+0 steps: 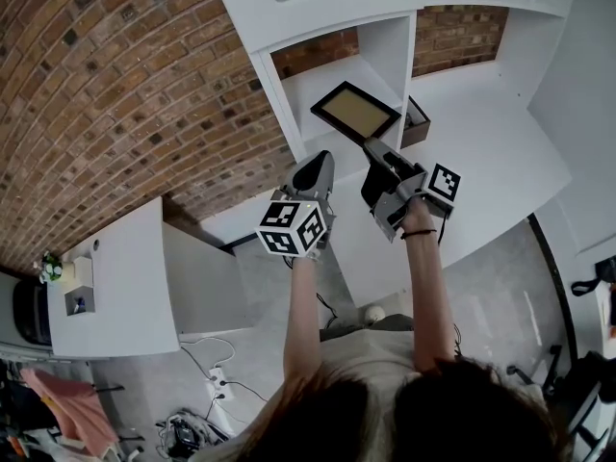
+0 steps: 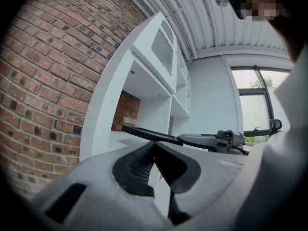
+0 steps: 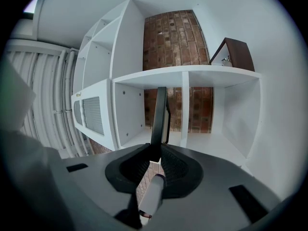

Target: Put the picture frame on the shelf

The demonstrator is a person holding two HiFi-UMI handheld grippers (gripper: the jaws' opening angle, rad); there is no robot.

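The picture frame (image 1: 354, 111), black-edged with a tan middle, hangs tilted in front of an open cubby of the white shelf unit (image 1: 337, 75). My right gripper (image 1: 370, 146) is shut on its near corner. In the right gripper view the frame (image 3: 159, 117) stands edge-on between the closed jaws (image 3: 160, 149), with the cubbies behind it. My left gripper (image 1: 321, 160) is just left of the frame and apart from it, shut with nothing in it. In the left gripper view (image 2: 155, 144) the frame (image 2: 147, 133) and the right gripper (image 2: 211, 141) show beyond the jaws.
A small dark brown box (image 1: 417, 121) sits in the shelf to the right of the frame, seen also as the brown box (image 3: 236, 53) on the upper board. Brick wall (image 1: 115, 85) lies left. A white desk (image 1: 120, 287) and floor cables (image 1: 217, 383) are below.
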